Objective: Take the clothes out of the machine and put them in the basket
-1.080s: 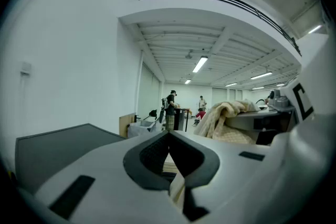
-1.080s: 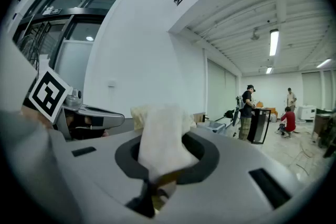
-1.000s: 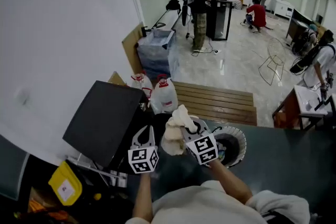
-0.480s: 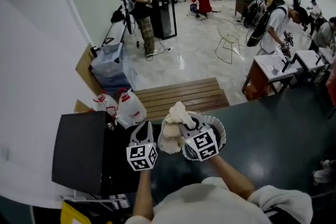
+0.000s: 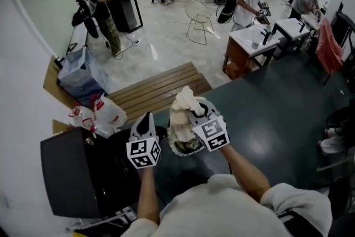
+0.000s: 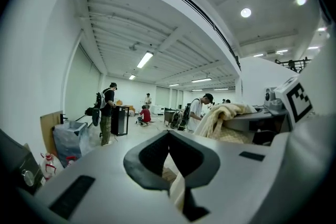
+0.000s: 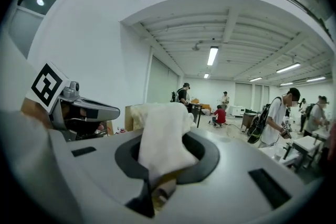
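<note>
Cream cloth (image 5: pixel 183 109): is bunching up and out past the tips of the right hand-held gripper (image 5: pixel 194 115); its long axis is running along the jaws, away from the person; in the right gripper view it is filling the gap between the jaws.
Right hand-held gripper: jaws are pinching nearly together on the cream cloth; it is pointing close to level.
Left hand-held gripper (image 5: pixel 146 119): jaws are sitting together with nothing between them; it is hovering just beside the right one, on the side toward the machine (image 5: pixel 77 177).
Basket (image 5: pixel 173 148): its pale round rim is showing directly under the cloth and the right jaws, on the dark green floor (image 5: pixel 277 108); some laundry seems to be lying in it already, though that is hard to make out.
Key relation: the basket is lying straight below the held cloth, so the drop looks like a downward one; the right hand is nearer, sitting over the rim, while the left is off to the side.
Judged step: carrying is about finished; releasing over the basket is what remains.
</note>
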`<state>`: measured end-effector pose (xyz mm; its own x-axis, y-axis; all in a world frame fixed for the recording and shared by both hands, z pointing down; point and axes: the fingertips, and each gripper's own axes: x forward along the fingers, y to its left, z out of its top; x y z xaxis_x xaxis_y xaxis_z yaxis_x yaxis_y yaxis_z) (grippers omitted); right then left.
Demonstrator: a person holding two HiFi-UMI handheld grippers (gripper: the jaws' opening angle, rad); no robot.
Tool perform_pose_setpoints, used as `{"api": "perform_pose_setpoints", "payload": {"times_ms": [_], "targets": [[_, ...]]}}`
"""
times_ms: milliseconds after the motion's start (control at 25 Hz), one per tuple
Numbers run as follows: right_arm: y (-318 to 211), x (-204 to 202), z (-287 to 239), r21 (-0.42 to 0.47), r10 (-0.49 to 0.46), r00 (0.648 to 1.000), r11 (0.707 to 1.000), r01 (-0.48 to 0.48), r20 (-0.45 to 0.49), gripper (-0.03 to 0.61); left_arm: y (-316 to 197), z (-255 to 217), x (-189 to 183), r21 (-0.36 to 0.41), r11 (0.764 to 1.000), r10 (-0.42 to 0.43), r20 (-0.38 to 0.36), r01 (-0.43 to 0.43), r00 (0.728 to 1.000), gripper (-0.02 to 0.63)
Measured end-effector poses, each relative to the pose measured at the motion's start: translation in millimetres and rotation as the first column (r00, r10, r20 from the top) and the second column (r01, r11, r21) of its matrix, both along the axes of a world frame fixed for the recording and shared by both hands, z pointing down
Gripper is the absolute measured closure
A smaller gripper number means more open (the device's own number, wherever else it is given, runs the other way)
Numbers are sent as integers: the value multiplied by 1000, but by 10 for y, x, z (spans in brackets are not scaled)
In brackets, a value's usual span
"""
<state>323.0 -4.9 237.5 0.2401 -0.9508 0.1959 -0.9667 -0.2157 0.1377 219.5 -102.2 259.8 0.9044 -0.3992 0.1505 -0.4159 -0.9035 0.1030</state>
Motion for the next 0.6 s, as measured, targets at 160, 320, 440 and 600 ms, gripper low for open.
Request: {"api": "perform_pose_setpoints", "payload": {"times_ms": [160, 320, 440, 600], "targets": [[64, 276, 167, -24, 44, 999, 999, -44, 17, 505, 26, 142, 274, -20, 999, 35, 22, -34, 999, 595], [80, 520, 466, -62, 58, 997, 997, -55, 52, 505, 44, 344, 545, -46, 998, 54, 56, -51, 997, 595], [72, 631, 828, -108, 63, 994, 993, -53, 90, 505, 62, 565, 660, -72, 996, 62, 87, -56, 994, 595], [29, 852, 1367, -161, 86, 987, 985, -63, 138, 505, 12, 908, 844, -102, 993, 65, 118, -53, 991, 595]]}}
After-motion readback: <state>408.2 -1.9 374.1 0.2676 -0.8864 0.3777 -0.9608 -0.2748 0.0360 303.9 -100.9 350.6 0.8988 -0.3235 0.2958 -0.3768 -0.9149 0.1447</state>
